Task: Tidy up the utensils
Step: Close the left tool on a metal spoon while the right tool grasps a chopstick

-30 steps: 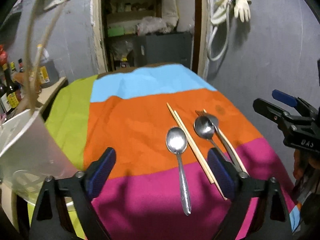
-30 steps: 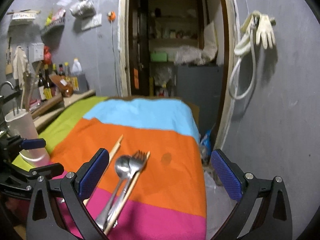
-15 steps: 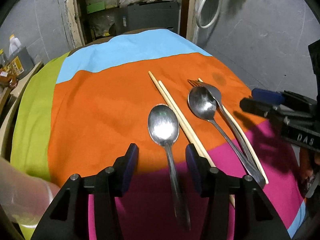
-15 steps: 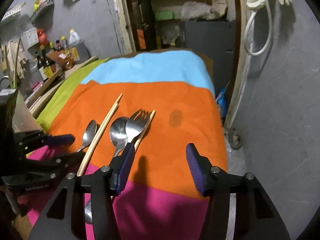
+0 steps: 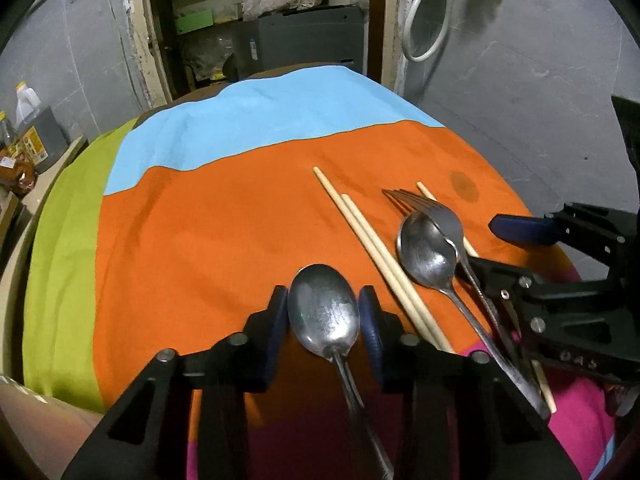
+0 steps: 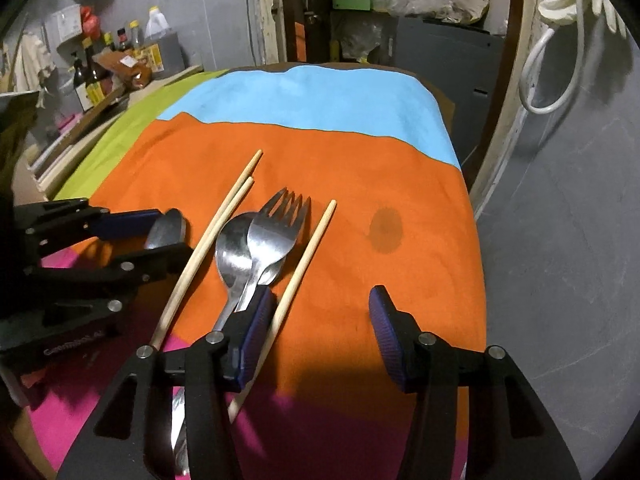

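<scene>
My left gripper [image 5: 324, 316] has its jaws closing, and both pads meet the edges of a steel spoon's [image 5: 324, 312] bowl; the handle runs back between the fingers. From the right wrist view the left gripper [image 6: 172, 234] holds that bowl low over the cloth. To its right lie a pair of chopsticks [image 5: 360, 224], a second spoon [image 5: 428, 252] and a fork [image 5: 440, 212] over a single chopstick [image 6: 312, 248]. My right gripper [image 6: 320, 332] stands open; its left pad [image 6: 256, 332] rests above the fork and spoon handles, with the single chopstick just inside it, untouched.
A striped cloth [image 5: 220, 220] in green, blue, orange and pink covers the table. A pale container [image 5: 24, 420] sits at the near left. Bottles [image 6: 92, 76] crowd a ledge on the left. The table's right edge drops off beside a grey wall [image 6: 560, 240].
Both grippers came down and forward onto the utensils and narrowed their jaws. The left now has the lone spoon's bowl between its pads; the right's left finger reached the fork and spoon handles.
</scene>
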### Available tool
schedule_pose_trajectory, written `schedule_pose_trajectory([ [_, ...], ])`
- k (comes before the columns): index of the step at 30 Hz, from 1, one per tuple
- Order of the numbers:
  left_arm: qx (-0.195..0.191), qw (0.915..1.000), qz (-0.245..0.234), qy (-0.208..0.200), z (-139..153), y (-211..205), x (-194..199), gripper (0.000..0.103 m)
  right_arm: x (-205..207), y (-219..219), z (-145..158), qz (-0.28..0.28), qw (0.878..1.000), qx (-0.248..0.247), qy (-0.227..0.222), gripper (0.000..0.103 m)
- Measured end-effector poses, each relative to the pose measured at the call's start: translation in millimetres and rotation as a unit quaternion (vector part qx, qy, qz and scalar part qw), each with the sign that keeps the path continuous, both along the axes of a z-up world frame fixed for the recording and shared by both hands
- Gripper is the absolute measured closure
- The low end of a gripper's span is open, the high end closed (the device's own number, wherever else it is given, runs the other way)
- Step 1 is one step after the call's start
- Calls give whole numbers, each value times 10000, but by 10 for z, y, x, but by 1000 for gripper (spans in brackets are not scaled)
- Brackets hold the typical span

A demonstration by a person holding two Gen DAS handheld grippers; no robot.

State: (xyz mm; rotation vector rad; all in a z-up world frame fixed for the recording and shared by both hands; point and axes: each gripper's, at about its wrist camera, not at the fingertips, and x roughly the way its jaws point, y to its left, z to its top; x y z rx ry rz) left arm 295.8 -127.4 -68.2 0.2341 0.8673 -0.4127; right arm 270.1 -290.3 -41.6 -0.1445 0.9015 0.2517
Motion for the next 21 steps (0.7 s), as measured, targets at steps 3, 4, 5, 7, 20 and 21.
schedule_pose_trajectory([
  [3,-112,9999,39,25,11,45,8,72,104,-1,3,-130,9999,19,77,61],
  [4,-143,9999,59,30,15,57,8,72,159,-19,6,-210,9996,104,145,65],
  [5,-185,9998,83,37,19,74,11,72,192,-25,8,-257,9994,134,174,72],
  [7,-297,9995,107,41,34,116,8,72,253,-31,14,-313,9991,161,227,79],
  [20,-747,9934,-41,-865,348,183,-324,73,202,-291,110,-676,9854,1439,612,100],
  [21,-774,9923,-93,-967,376,179,-367,73,169,-315,116,-689,9838,1539,602,100],
])
